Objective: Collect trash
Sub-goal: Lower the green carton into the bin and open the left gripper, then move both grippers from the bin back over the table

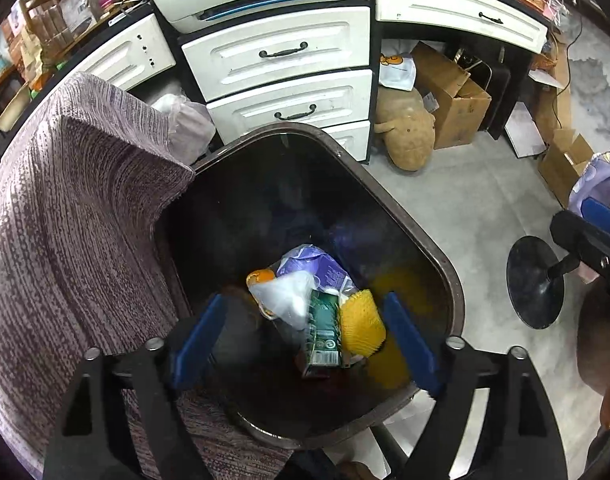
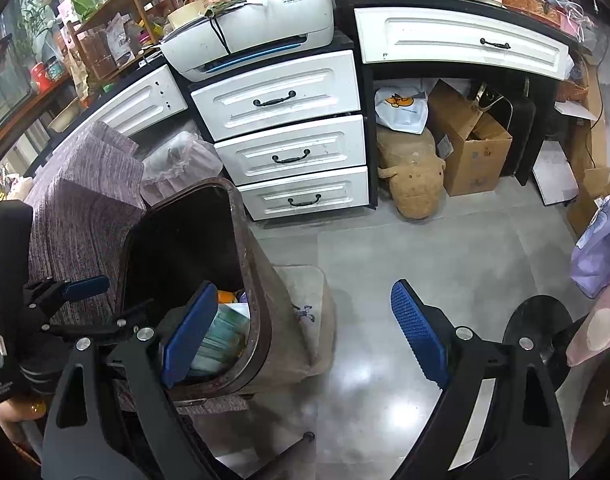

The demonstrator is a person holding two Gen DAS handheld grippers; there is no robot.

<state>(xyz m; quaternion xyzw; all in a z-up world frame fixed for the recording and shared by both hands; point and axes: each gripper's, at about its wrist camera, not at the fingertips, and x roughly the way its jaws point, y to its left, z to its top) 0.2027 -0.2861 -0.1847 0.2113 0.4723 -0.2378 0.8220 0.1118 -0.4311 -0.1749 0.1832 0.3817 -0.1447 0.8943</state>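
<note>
your left gripper (image 1: 305, 336) hangs released over the bin (image 1: 449, 280), trash (image 1: 317, 308) already at its bottom w/ the right gripper (image 2: 301, 340) also spread, empty; lift out w/o clipping the rim.

The left gripper (image 1: 305, 336) pointed steeply downward, its two blue-padded fingers (image 1: 197, 340) spread wide apart with nothing clamped between them. To its right, the right gripper (image 2: 305, 336) also hung tilted downward, its blue pads (image 2: 419, 334) spread equally wide and empty. The left gripper (image 2: 61, 304) showed at the left edge of the right wrist view.
</note>
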